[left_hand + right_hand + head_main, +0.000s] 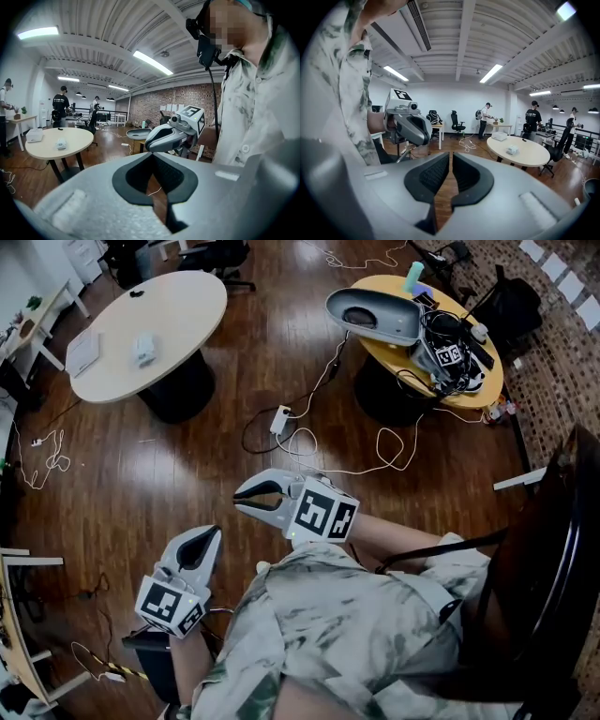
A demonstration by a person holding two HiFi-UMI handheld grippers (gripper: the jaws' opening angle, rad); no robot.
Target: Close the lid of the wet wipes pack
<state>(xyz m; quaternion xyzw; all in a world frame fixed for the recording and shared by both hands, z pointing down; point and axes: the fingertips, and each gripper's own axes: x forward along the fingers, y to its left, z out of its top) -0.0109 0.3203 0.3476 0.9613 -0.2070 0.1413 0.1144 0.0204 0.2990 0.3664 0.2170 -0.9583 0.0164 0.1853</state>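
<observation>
Near the middle of the round desk [187,296], well apart from the person, lies the pack [143,348]. It is a small pale block and sits flat. A flat white box [82,351] lies beside it, closer to the desk's left edge as the head view shows it. From this far off the pack is too small to tell whether its lid stands up, hangs half shut or is already down.

The left tongs [211,532] and the right tongs [242,497] both hang over the person's lap. Each pair is drawn nearly together, with only a thin slit between the pads and nothing held.

Several things could likely go wrong from here:
- The pack looks light, so a push on the lid from one pair of tongs alone could slide it across the desk instead of snapping the lid shut. The other pair would probably need to steady it.
- Narrow tips pressing off-centre could tip the lid sideways, or leave it only partly latched.
- Loose cables [309,442] trail over the floor [187,456] between the person and the desk, and could catch a foot on the way over.
- The white box could be mistaken for the pack.
</observation>
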